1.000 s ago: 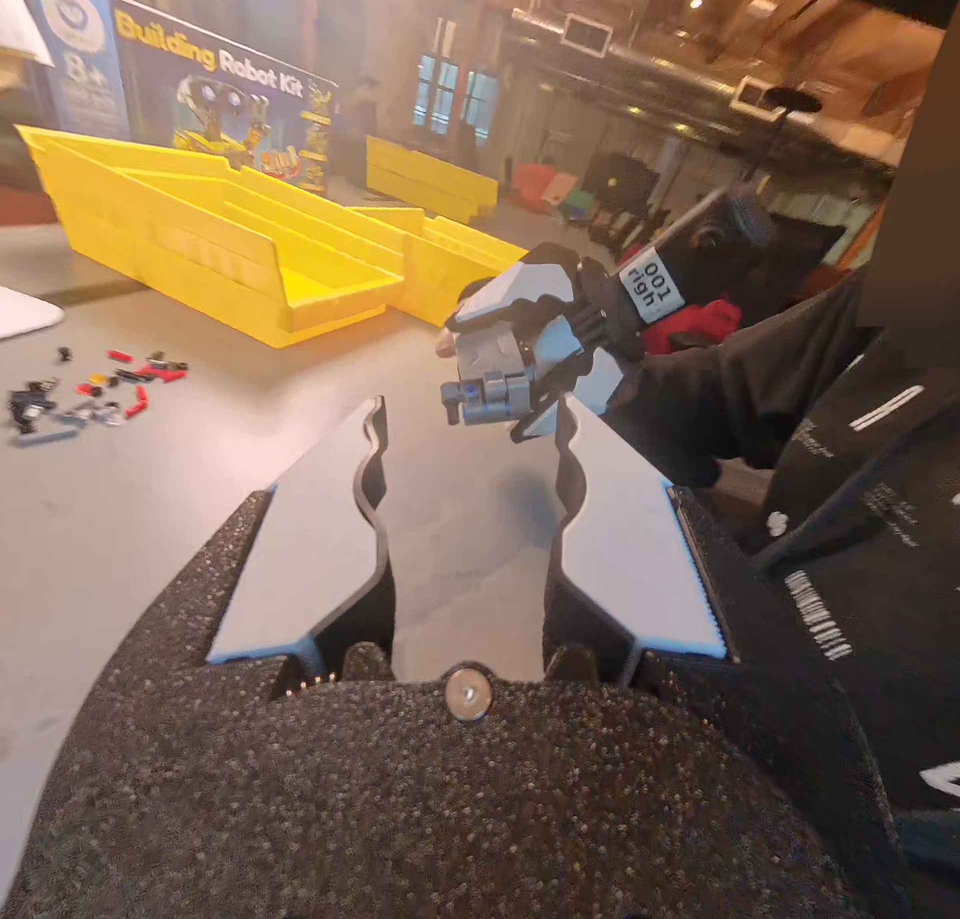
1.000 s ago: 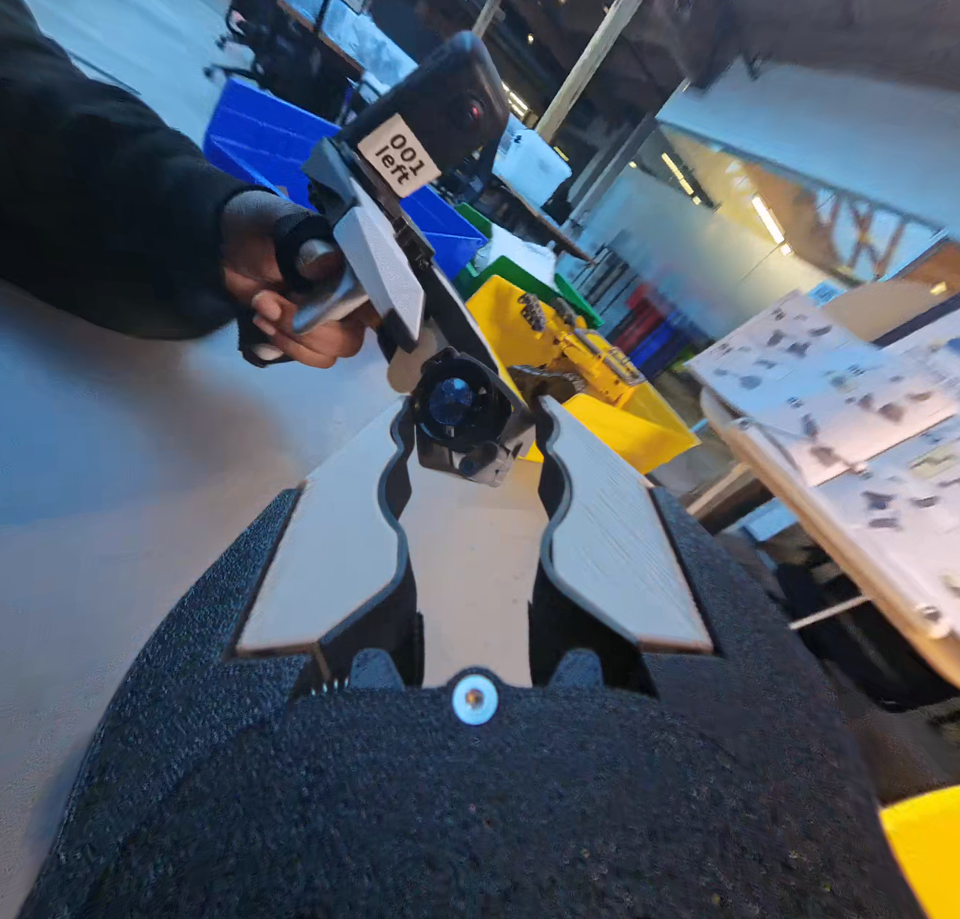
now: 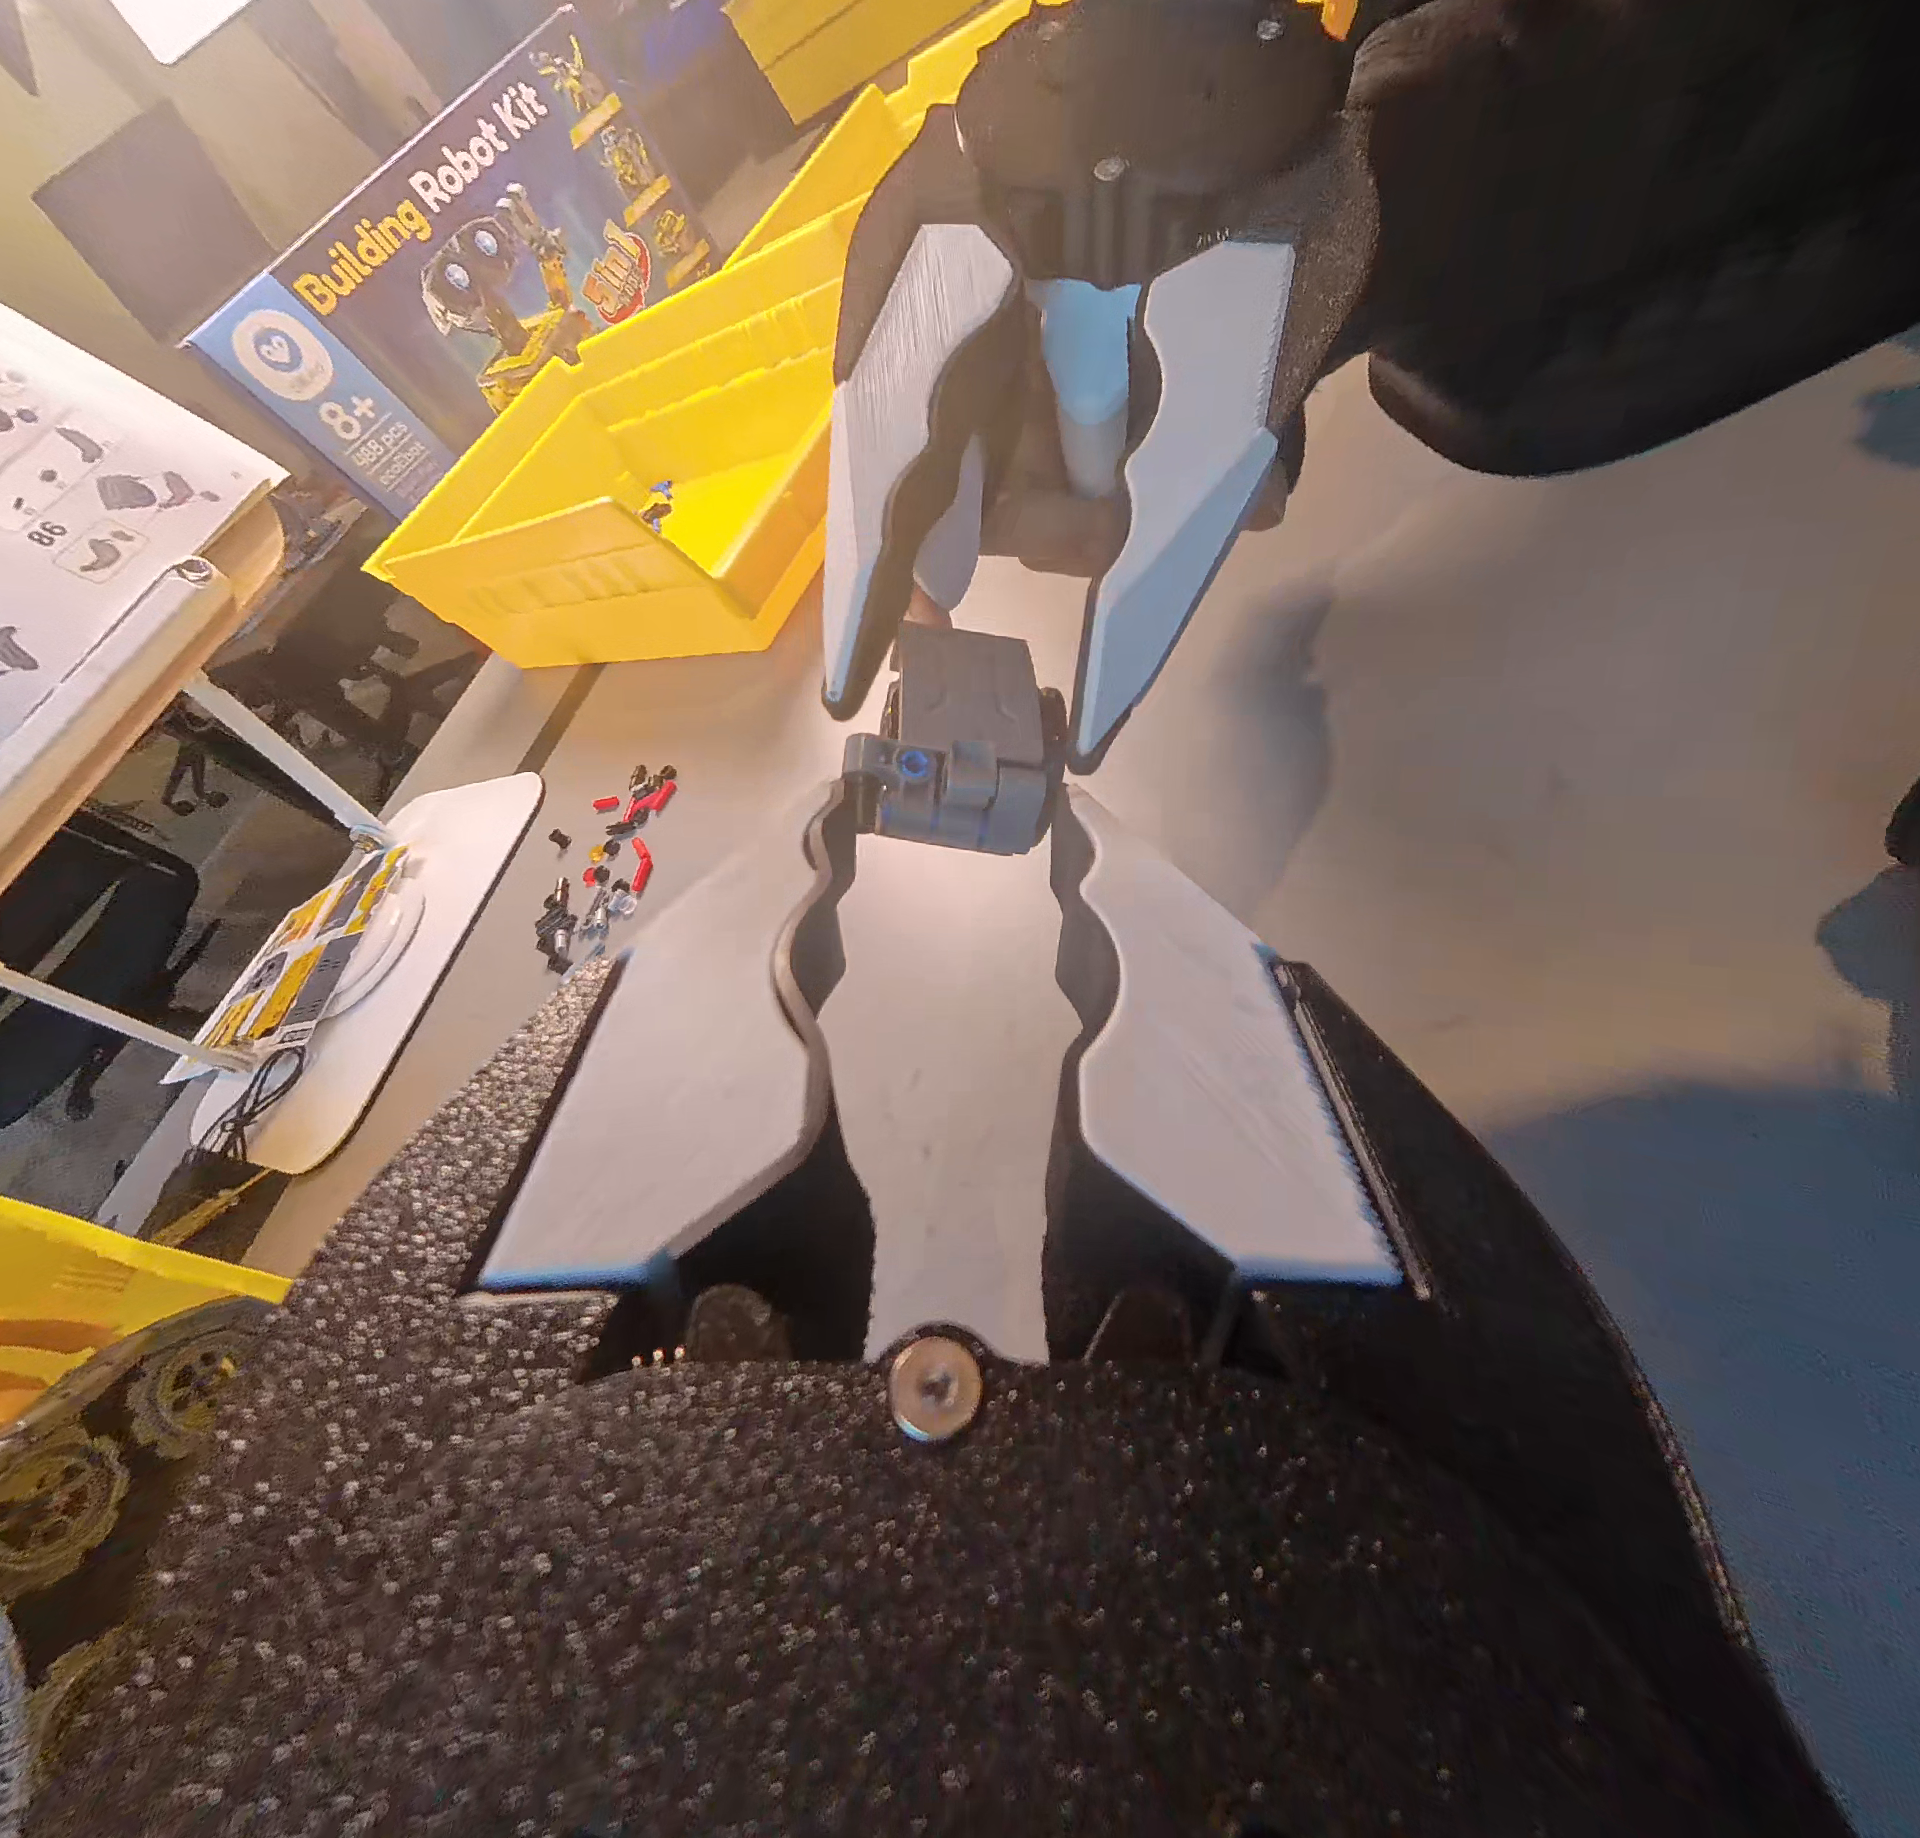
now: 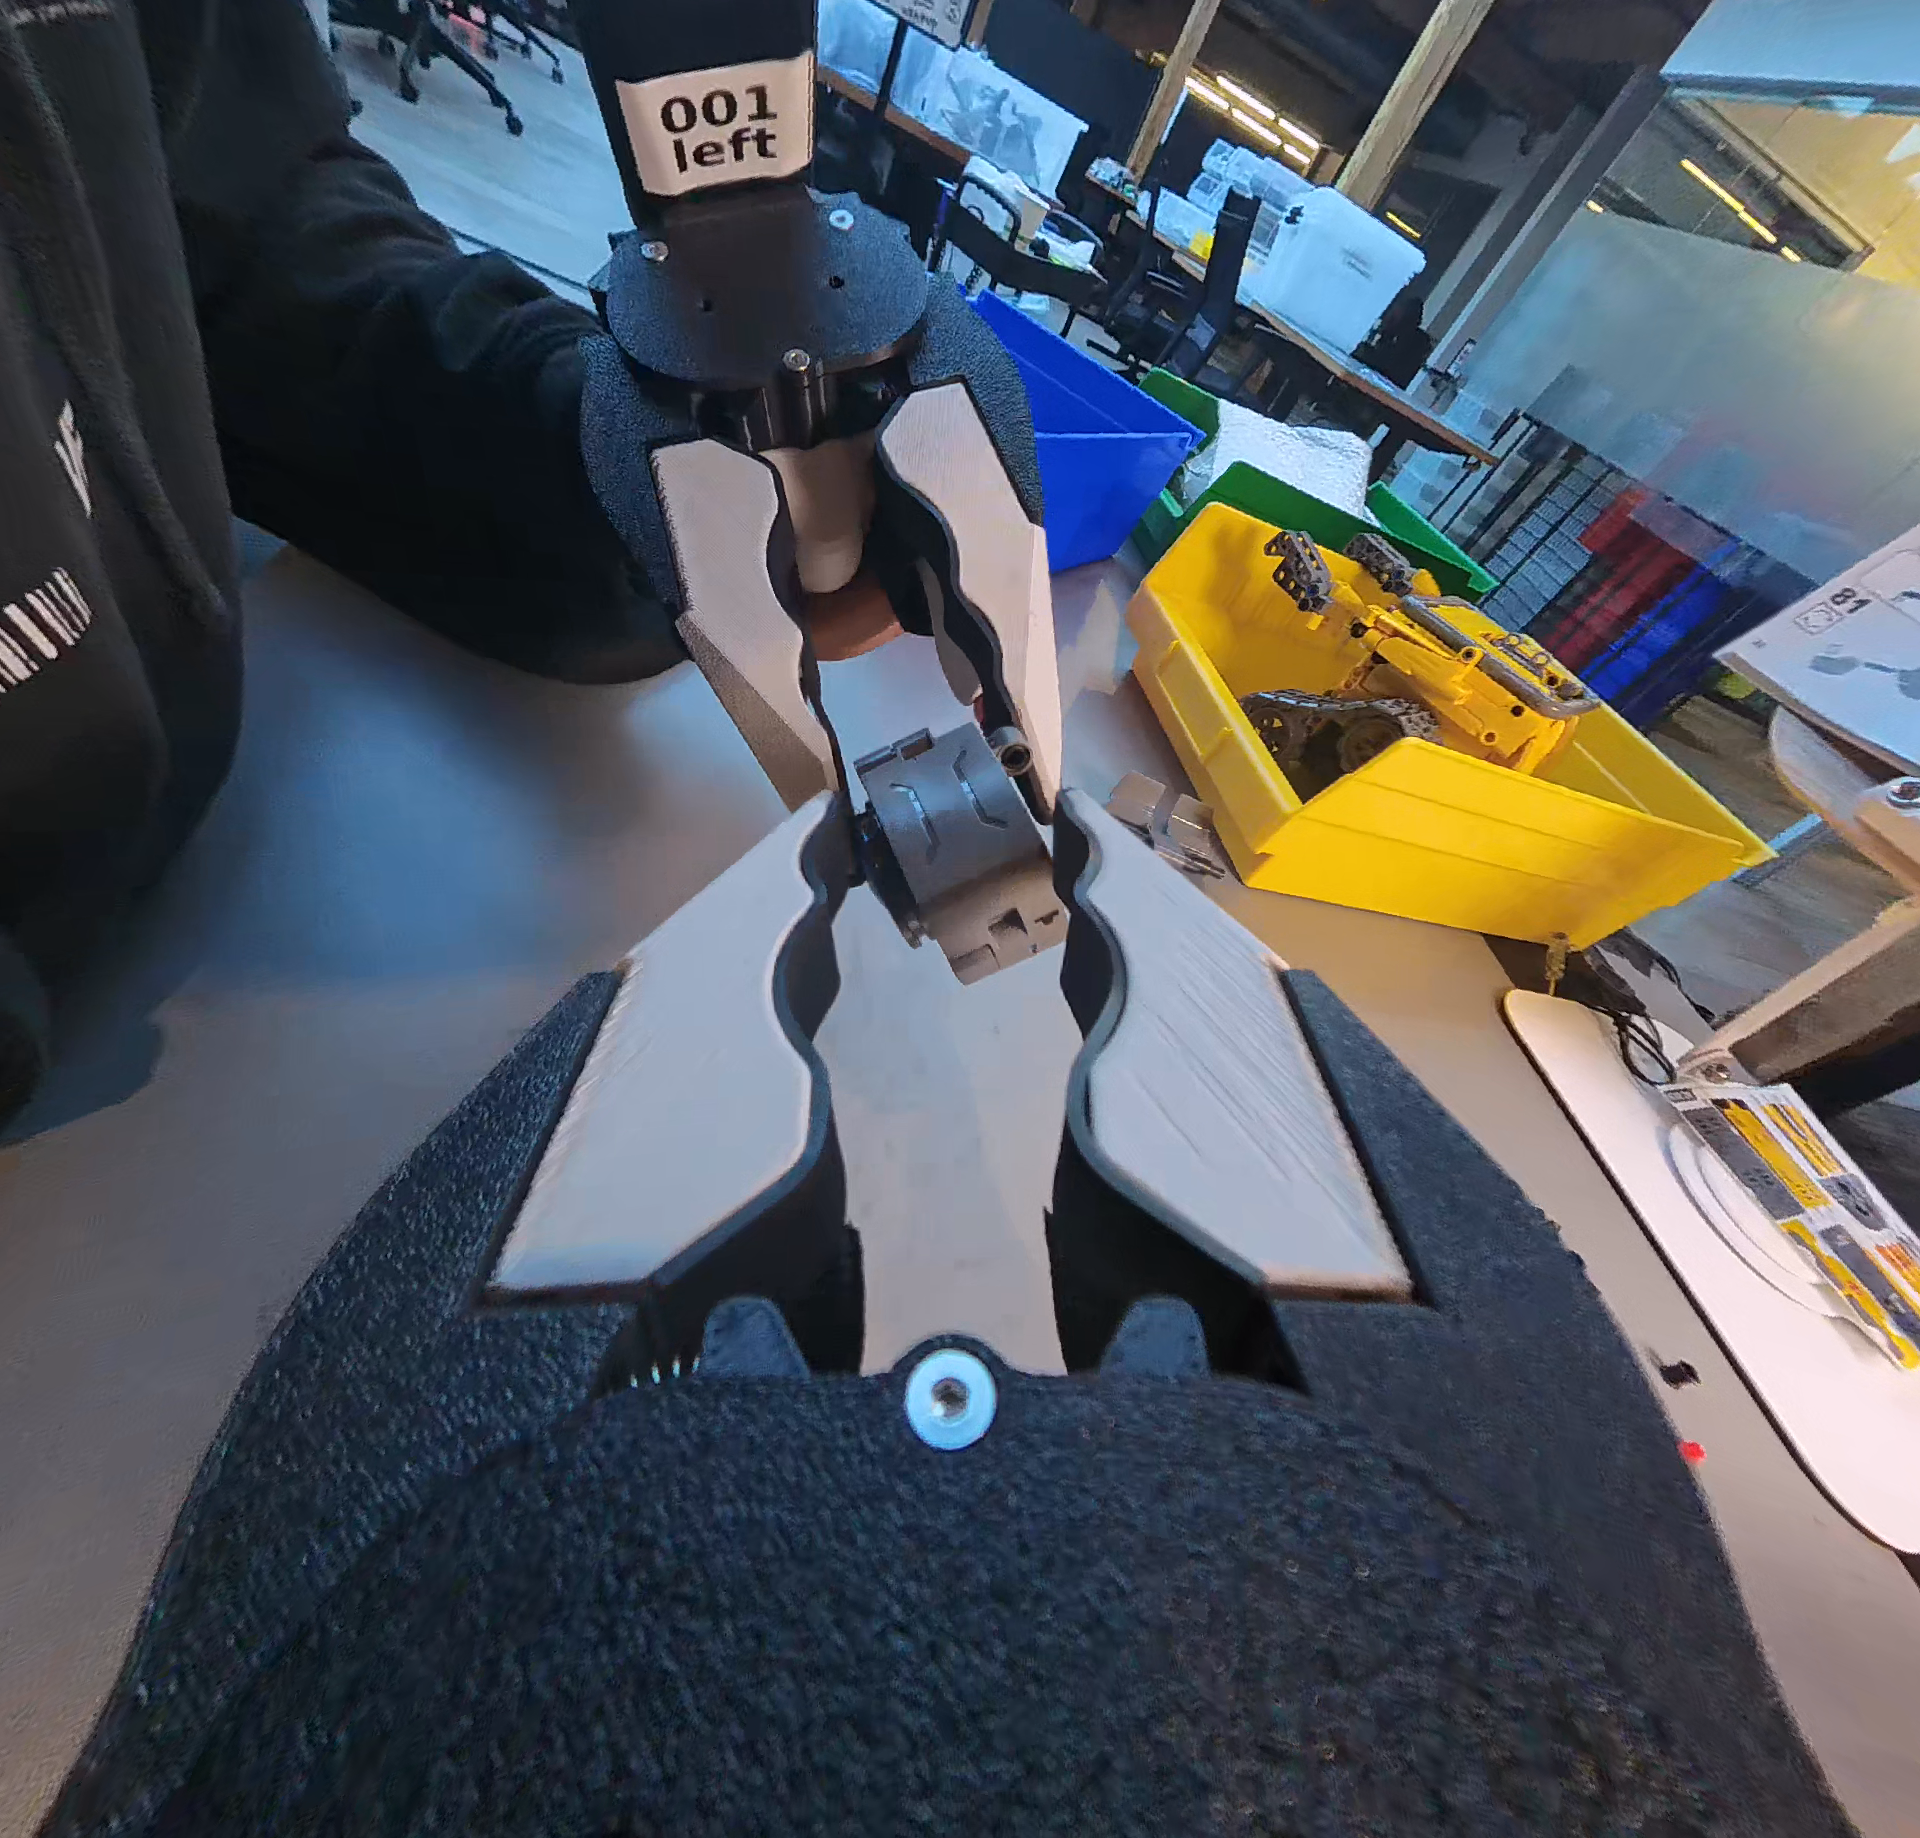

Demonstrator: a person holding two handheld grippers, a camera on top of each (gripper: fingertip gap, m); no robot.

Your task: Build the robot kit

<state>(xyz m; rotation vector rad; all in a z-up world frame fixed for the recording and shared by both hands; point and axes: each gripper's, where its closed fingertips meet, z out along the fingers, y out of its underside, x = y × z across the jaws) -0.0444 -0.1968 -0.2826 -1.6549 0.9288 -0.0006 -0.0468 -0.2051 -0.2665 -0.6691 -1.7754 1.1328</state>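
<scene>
A grey block-built part (image 3: 966, 692) hangs above the grey table (image 3: 1507, 853), caught between both grippers, which meet tip to tip. My left gripper (image 3: 951, 806) is closed on its near end, a fingertip on each side. My right gripper (image 3: 964, 723) comes down from the top of the left wrist view and grips the far end. In the right wrist view the part (image 4: 956, 843) sits between my right gripper's (image 4: 945, 812) tips, and the left gripper (image 4: 925, 796) clamps it from above. A person in black sleeves holds both.
Yellow bins (image 3: 623, 562) and a kit box (image 3: 447, 261) stand behind. Small loose pieces (image 3: 608, 874) lie by a white stand base (image 3: 343, 967). A yellow bin (image 4: 1455, 853) holds a yellow tracked model (image 4: 1434, 666); blue (image 4: 1091, 448) and green (image 4: 1299, 500) bins sit behind it. My two grippers' fingertips are within a few centimetres of each other.
The left gripper has come up to the grey part and narrowed onto it. The right gripper has kept its hold, and both now point at each other over the table.
</scene>
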